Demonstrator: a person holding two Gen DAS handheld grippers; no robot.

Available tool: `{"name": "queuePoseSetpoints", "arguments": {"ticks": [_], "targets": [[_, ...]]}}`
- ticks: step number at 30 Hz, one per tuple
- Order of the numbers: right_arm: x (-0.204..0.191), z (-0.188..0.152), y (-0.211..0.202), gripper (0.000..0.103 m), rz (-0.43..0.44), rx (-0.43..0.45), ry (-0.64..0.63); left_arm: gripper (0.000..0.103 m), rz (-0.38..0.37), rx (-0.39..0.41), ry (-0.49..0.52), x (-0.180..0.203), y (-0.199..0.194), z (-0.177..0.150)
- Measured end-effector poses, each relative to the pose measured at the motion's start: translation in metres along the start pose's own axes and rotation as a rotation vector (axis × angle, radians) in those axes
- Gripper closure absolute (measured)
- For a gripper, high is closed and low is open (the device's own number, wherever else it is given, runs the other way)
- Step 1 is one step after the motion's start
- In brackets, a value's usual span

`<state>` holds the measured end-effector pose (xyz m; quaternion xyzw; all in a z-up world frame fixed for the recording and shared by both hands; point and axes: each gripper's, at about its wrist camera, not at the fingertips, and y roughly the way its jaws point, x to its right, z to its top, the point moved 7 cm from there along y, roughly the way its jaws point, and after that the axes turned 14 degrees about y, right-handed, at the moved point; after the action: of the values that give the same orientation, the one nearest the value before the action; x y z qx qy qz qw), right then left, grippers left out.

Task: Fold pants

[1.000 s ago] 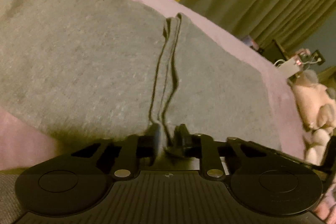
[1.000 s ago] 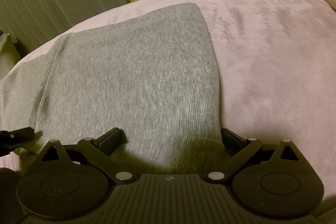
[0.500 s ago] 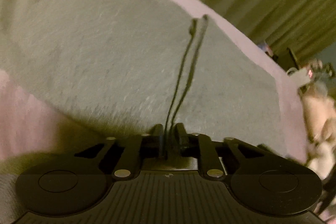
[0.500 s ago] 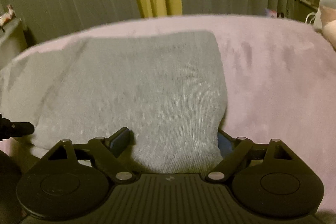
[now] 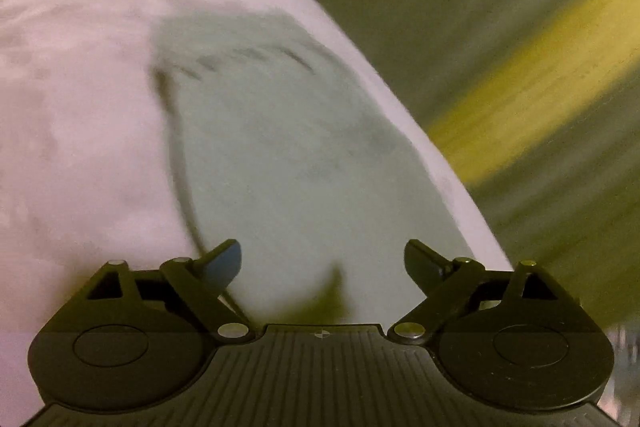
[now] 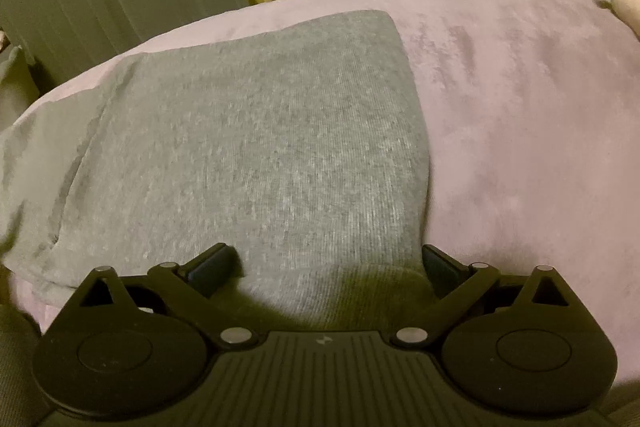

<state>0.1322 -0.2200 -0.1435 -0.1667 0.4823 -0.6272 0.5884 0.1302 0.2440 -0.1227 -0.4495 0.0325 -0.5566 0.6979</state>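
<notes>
The left gripper (image 5: 322, 259) tips downward, its jaws having just sprung wide apart, with nothing pinched between them; its view is smeared by motion. The right gripper (image 6: 330, 263) also tips downward, jaws spread wide and pressing on nothing.

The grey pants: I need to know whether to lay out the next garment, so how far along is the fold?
Done: the grey pants lie doubled over on the pink blanket, layered edges showing at the left.
In hand: nothing. The left gripper has just opened and holds no cloth; the right gripper stands open over the near edge.
Left: probably one more fold, though the blurred left view leaves that uncertain.
</notes>
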Motion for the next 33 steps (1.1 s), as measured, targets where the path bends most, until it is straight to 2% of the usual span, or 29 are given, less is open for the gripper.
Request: {"name": "queuePoseSetpoints", "arguments": {"ticks": [4,9,11,15,16,18,20,21,24,26,28,29,30,32,33], "targets": [[0.0,0.0,0.002,0.004,0.006,0.003,0.012,0.011,0.017,0.044,-0.103,-0.045,0.012,0.017],[0.002,0.0,0.001,0.004,0.005,0.008,0.012,0.012,-0.037,0.084,-0.218,-0.066,0.033,0.024],[0.004,0.0,0.0,0.004,0.008,0.009,0.012,0.01,-0.05,0.1,-0.228,-0.069,0.039,0.029],[0.005,0.002,0.003,0.004,0.011,0.014,0.017,0.01,-0.099,0.116,-0.157,-0.065,0.052,0.044],[0.005,0.001,0.003,0.004,0.011,0.016,0.018,0.012,-0.136,0.125,-0.144,-0.062,0.053,0.046],[0.004,0.002,0.003,0.004,0.011,0.018,0.019,0.027,-0.194,0.155,-0.134,-0.06,0.055,0.048],[0.004,0.003,0.003,0.004,0.012,0.02,0.021,0.045,-0.207,0.148,-0.15,-0.066,0.059,0.045],[0.004,0.003,0.004,0.004,0.013,0.021,0.024,0.046,-0.201,0.136,-0.16,-0.07,0.062,0.043],[0.004,0.003,0.004,0.004,0.014,0.026,0.027,0.042,-0.189,0.115,-0.175,-0.073,0.072,0.047],[0.003,0.003,0.004,0.004,0.014,0.029,0.029,0.027,-0.178,0.097,-0.176,-0.068,0.076,0.052],[0.003,0.003,0.004,0.004,0.012,0.03,0.029,0.016,-0.184,0.076,-0.164,-0.061,0.084,0.058],[0.003,0.004,0.004,0.004,0.011,0.03,0.029,0.017,-0.166,0.063,-0.153,-0.057,0.087,0.061],[0.003,0.004,0.004,0.004,0.011,0.03,0.029,0.022,-0.131,0.053,-0.144,-0.055,0.091,0.065],[0.003,0.004,0.004,0.004,0.012,0.03,0.031,0.07,-0.058,0.044,-0.07,-0.051,0.088,0.067],[0.003,0.004,0.004,0.004,0.011,0.03,0.03,0.075,-0.05,0.049,-0.043,-0.049,0.085,0.066]]}}
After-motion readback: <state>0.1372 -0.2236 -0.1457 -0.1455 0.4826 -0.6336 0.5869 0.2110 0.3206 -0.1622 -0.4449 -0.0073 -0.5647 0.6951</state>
